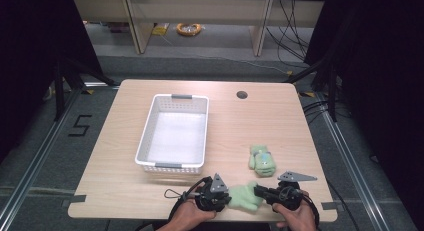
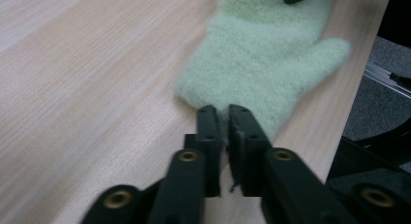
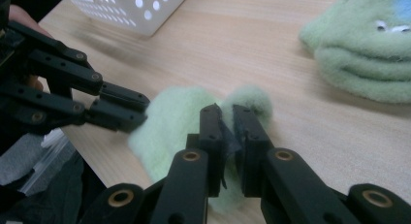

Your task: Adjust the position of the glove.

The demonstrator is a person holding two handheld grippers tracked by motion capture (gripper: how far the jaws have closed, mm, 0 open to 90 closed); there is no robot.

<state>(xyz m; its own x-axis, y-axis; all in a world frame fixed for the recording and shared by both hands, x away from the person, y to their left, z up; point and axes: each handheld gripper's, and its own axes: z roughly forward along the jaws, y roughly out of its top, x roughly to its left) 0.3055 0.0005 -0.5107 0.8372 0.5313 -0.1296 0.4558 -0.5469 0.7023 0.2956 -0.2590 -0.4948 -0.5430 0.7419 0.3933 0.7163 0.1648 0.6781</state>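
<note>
Mitten [image 1: 245, 197]: laid at the desk's [image 1: 125, 181] near edge, stretched between both claws.
Left claw [image 2: 222, 112]: closed on one mitten edge.
Right claw [image 3: 227, 112]: clamped on the opposite edge.

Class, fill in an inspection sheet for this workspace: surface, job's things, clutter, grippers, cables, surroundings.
Surface: light wooden table with a round hole.
Job's things: white basket, nothing in it; pale green mitten at the near edge; second green mitten lying apart.
Clutter: nothing seen.
Grippers: left gripper and right gripper both shut on opposite ends of the near mitten.
Cables: black cable loop beside the left gripper.
Surroundings: grey floor, black frame, orange coil.
</note>
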